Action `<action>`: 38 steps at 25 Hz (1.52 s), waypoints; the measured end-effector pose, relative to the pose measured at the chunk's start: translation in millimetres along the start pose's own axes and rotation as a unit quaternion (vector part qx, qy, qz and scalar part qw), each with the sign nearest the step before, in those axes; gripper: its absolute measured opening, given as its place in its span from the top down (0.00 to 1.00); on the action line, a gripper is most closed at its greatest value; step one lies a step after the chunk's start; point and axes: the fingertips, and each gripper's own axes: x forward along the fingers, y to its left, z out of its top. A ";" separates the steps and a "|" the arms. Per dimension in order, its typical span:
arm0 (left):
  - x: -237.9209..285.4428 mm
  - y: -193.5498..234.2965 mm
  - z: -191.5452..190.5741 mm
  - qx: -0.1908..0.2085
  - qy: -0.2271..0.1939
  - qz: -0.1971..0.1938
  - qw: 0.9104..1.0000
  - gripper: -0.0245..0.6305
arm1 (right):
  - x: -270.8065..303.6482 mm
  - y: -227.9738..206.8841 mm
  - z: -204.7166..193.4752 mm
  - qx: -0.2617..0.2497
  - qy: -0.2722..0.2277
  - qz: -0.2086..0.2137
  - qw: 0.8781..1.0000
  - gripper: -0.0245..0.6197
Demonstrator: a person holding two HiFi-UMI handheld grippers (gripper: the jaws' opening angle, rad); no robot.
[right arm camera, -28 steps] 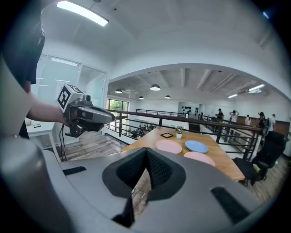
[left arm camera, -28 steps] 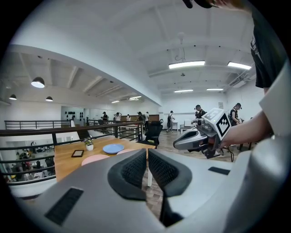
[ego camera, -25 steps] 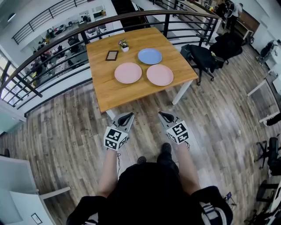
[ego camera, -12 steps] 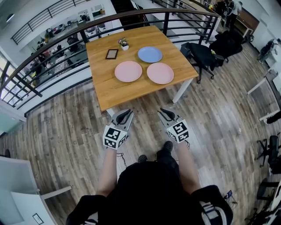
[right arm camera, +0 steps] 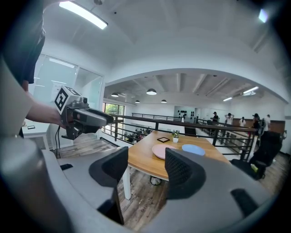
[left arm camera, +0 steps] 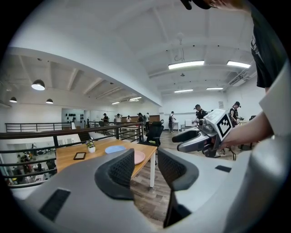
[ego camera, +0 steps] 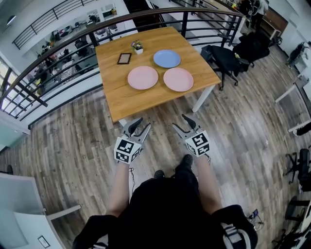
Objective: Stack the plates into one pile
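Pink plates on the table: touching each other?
Apart. The head view shows a strip of bare wood of the table between the left pink plate and the right pink plate.

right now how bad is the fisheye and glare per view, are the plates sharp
Head view: strong fisheye, the railing bows into an arc, light is even and the blue plate is sharp. Left gripper view: dark round vignette, a ceiling light blown out. Right gripper view: same vignette, ceiling strip glares, a pink plate small yet clear.
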 end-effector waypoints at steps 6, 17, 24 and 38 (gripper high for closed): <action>5.6 -1.1 -1.8 -0.004 -0.001 -0.004 1.000 0.68 | -1.0 -1.5 -6.8 0.002 0.004 0.001 1.000 0.50; 28.0 -2.2 -4.5 -0.013 0.004 0.010 1.000 0.63 | 4.8 -25.0 -11.8 -0.001 0.013 0.006 1.000 0.44; 39.5 7.4 0.7 -0.013 0.004 0.027 1.000 0.63 | 13.1 -44.1 -13.3 0.004 0.012 0.007 1.000 0.45; 85.8 26.7 5.0 -0.017 0.021 0.060 0.998 0.63 | 40.2 -105.4 -23.3 0.007 0.021 0.028 0.999 0.47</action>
